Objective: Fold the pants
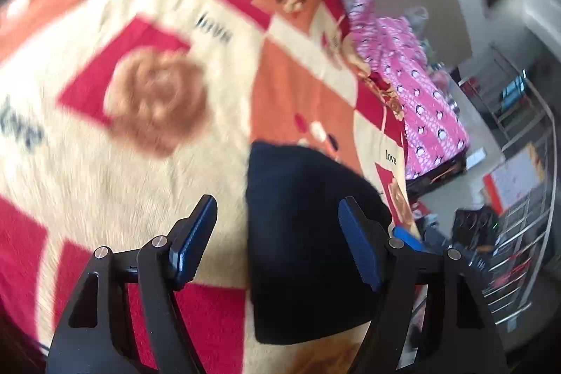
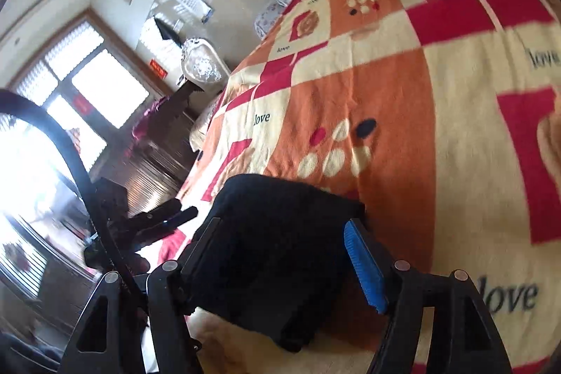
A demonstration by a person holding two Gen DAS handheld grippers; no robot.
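Note:
The black pants (image 1: 308, 233) lie folded into a compact bundle on the red, orange and cream blanket (image 1: 140, 146). In the left wrist view my left gripper (image 1: 277, 233) is open above the bundle's left part, holding nothing. In the right wrist view the folded pants (image 2: 277, 255) lie between the open jaws of my right gripper (image 2: 280, 255), which grips nothing. The left gripper (image 2: 168, 219) shows there at the left, beside the bundle.
The blanket (image 2: 385, 93) covers a bed. A pink patterned cloth (image 1: 413, 86) lies along the bed's far edge. A metal rack (image 1: 519, 198) stands to the right. A dark wooden cabinet (image 2: 157, 156) and a bright window (image 2: 70, 86) are beyond the bed's left side.

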